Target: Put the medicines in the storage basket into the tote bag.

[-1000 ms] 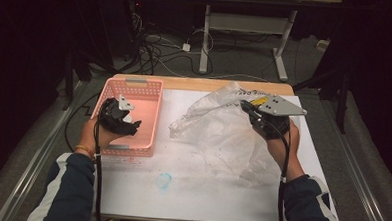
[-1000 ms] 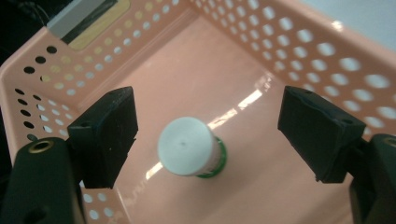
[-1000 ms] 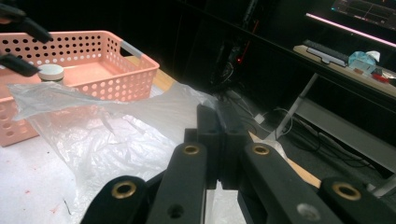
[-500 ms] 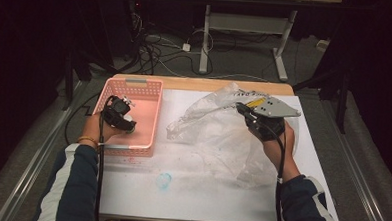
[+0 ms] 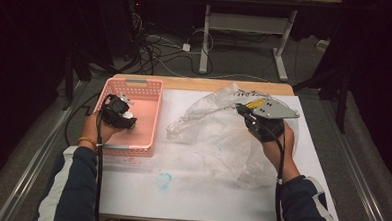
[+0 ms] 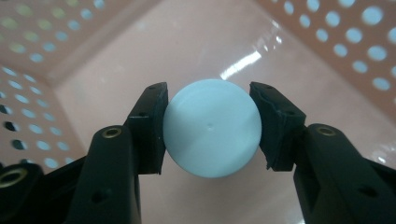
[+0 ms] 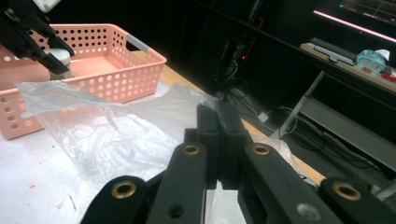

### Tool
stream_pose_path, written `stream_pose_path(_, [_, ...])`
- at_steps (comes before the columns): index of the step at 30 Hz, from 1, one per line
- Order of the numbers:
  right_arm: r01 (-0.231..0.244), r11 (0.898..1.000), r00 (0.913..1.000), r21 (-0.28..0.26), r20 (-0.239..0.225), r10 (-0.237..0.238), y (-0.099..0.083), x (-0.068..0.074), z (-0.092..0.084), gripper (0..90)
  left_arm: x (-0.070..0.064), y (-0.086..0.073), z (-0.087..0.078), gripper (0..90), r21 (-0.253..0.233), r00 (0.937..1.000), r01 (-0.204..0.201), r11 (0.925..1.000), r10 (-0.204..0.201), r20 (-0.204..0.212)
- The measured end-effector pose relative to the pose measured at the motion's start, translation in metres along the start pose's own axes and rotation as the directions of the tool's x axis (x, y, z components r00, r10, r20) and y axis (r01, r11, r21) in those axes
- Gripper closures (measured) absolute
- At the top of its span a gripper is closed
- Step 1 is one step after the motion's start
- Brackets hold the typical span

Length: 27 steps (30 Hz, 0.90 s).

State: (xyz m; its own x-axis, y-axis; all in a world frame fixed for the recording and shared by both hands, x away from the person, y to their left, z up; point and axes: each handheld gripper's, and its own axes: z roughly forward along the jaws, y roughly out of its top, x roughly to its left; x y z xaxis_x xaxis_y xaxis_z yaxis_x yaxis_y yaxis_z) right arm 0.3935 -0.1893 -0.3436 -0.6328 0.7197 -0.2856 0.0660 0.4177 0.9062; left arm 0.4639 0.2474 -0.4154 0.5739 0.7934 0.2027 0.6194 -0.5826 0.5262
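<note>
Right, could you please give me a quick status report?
Left tool closing around pale ball in pink basket. Right tool pinching clear bag. Nothing obstructing.

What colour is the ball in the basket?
Pale blue. The ball shows best in the left gripper view.

a white table (image 5: 200,196) with a wooden far edge carries a small pale blue smear (image 5: 164,179) near its front – faint red specks (image 7: 60,204) dot the surface too. beyond it, tangled cables (image 5: 154,48) lie on the dark floor beside a grey desk frame (image 5: 247,27)
</note>
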Motion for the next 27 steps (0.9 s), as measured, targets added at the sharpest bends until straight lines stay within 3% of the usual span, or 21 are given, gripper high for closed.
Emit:
stream_pose_path(4, [0.005,1.0,1.0,0.006,0.007,-0.005,0.001,0.0,0.001,90.0,-0.007,0.002,-0.016,48.1,-0.08,0.9999,-0.01,0.9967,0.01,0.003])
stream_pose_path(9, [0.01,1.0,0.9996,0.004,0.025,-0.01,0.006,0.0,0.002,90.0,-0.019,0.006,-0.034,48.1,-0.193,0.9997,-0.017,0.981,0.019,0.012])
stream_pose_path(14, [0.013,1.0,0.9993,0.002,0.034,-0.013,0.012,0.002,0.003,90.0,-0.038,0.011,-0.049,48.1,-0.3,0.9976,-0.063,0.9518,0.069,0.008])
stream_pose_path(15, [0.019,1.0,0.9991,0.004,0.037,-0.02,0.013,0.002,0.003,90.0,-0.042,0.012,-0.051,48.1,-0.31,0.9972,-0.064,0.9485,0.073,0.017])
stream_pose_path(23, [-0.006,1.0,0.9978,0.019,0.066,0.004,0.013,-0.001,0.008,90.0,-0.072,0.021,-0.071,48.1,-0.419,0.9885,-0.122,0.8997,0.148,0.03])
stream_pose_path(27, [-0.002,1.0,0.9977,0.021,0.068,0.0,0.014,-0.001,0.009,90.0,-0.085,0.025,-0.08,48.1,-0.454,0.9824,-0.144,0.8793,0.182,0.041])
